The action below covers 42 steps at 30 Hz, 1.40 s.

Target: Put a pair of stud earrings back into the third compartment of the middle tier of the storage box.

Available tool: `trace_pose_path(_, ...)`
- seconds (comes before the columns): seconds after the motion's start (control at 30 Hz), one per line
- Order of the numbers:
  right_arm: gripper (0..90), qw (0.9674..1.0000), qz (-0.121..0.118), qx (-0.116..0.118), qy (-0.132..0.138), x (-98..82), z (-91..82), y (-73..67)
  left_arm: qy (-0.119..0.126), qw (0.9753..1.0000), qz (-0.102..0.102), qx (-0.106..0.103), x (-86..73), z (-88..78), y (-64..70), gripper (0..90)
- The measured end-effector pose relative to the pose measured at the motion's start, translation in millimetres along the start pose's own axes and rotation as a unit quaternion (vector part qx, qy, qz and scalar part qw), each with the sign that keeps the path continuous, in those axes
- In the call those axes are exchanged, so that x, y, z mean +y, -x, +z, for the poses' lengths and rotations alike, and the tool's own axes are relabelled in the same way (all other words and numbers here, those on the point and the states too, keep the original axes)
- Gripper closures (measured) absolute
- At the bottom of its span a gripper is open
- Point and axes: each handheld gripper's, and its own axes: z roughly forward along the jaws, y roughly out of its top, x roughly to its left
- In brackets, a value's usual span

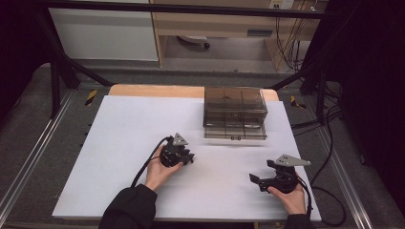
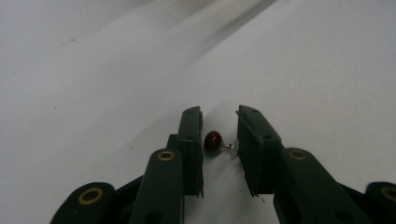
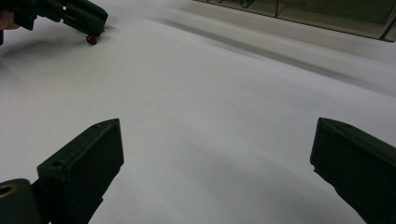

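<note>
A small stud with a round dark-red head and a clear disc on a short metal pin lies on the white table sheet. My left gripper sits low over it, jaws narrow. The red head touches one pad and the clear disc touches the other. In the high view the left gripper is left of the table's centre, pointing right. In the right gripper view the stud appears under the left gripper's tip, far off. My right gripper rests near the front right, jaws wide apart and empty.
A smoky transparent drawer box stands at the back centre-right of the sheet, its compartments visible through the top. Cables trail from both grippers toward the front edge. Metal frame rails run along the table's left and right sides.
</note>
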Motion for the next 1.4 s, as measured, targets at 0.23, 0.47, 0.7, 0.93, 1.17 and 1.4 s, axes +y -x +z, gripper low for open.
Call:
trace_pose_path(0.23,3.2,1.0,-0.001,0.0,0.0,0.0,0.2,0.3,-0.001,1.0,-0.005,-0.003,0.5,0.7,-0.1,73.4)
trace_pose_path(0.47,3.2,1.0,-0.001,0.001,0.0,0.0,0.2,0.3,0.0,1.0,-0.004,0.0,0.7,0.0,0.1,74.0)
trace_pose_path(0.7,3.2,1.0,0.0,0.002,-0.001,0.0,1.0,-0.2,0.021,0.9998,0.006,0.0,9.9,-13.3,5.1,74.1)
trace_pose_path(0.93,3.2,1.0,-0.002,0.001,-0.002,0.0,0.5,-0.1,0.032,0.9994,0.009,0.001,22.1,-17.8,15.0,74.1)
trace_pose_path(1.17,3.2,1.0,-0.002,0.001,-0.002,0.1,0.4,0.1,0.038,0.9992,0.015,0.001,34.7,-14.3,26.4,74.1)
trace_pose_path(1.4,3.2,1.0,0.0,0.001,-0.003,0.1,0.6,-0.1,0.04,0.999,0.017,0.0,45.7,-9.0,34.6,74.1)
